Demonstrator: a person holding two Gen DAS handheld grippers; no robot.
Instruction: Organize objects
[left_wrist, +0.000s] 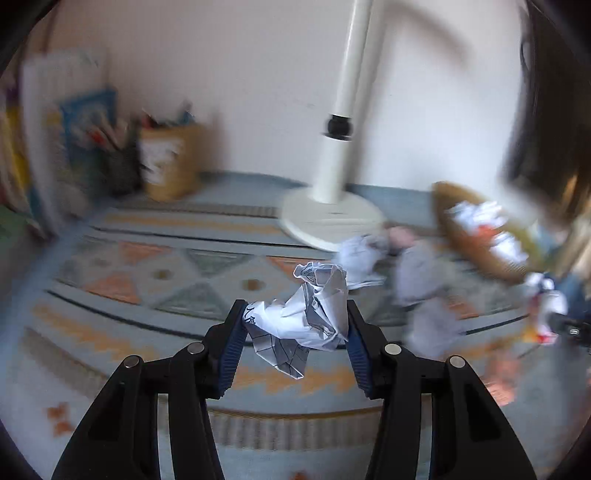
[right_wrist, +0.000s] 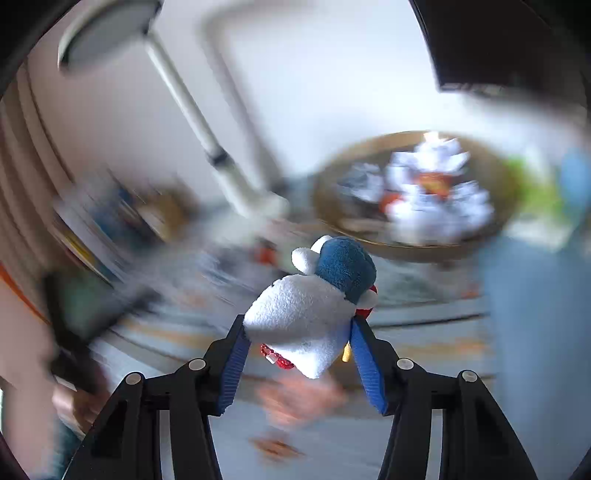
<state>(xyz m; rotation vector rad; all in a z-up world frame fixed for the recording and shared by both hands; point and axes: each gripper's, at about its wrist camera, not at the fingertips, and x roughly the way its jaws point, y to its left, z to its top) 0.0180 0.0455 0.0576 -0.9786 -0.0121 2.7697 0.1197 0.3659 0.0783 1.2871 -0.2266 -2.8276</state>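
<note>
Now, left tongs (left_wrist: 295, 325) pinching crumpled paper (left_wrist: 303, 314), right tongs (right_wrist: 298, 332) pinching plush toy (right_wrist: 314, 302), blue head pointing away.

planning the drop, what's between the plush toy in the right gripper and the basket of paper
In the right wrist view, only blurred patterned rug shows between the plush toy and the basket; nothing distinct shows there.

No text can be read anywhere; the crumpled paper (left_wrist: 303, 314) carries printed dark lines and marks, but they are not legible.
</note>
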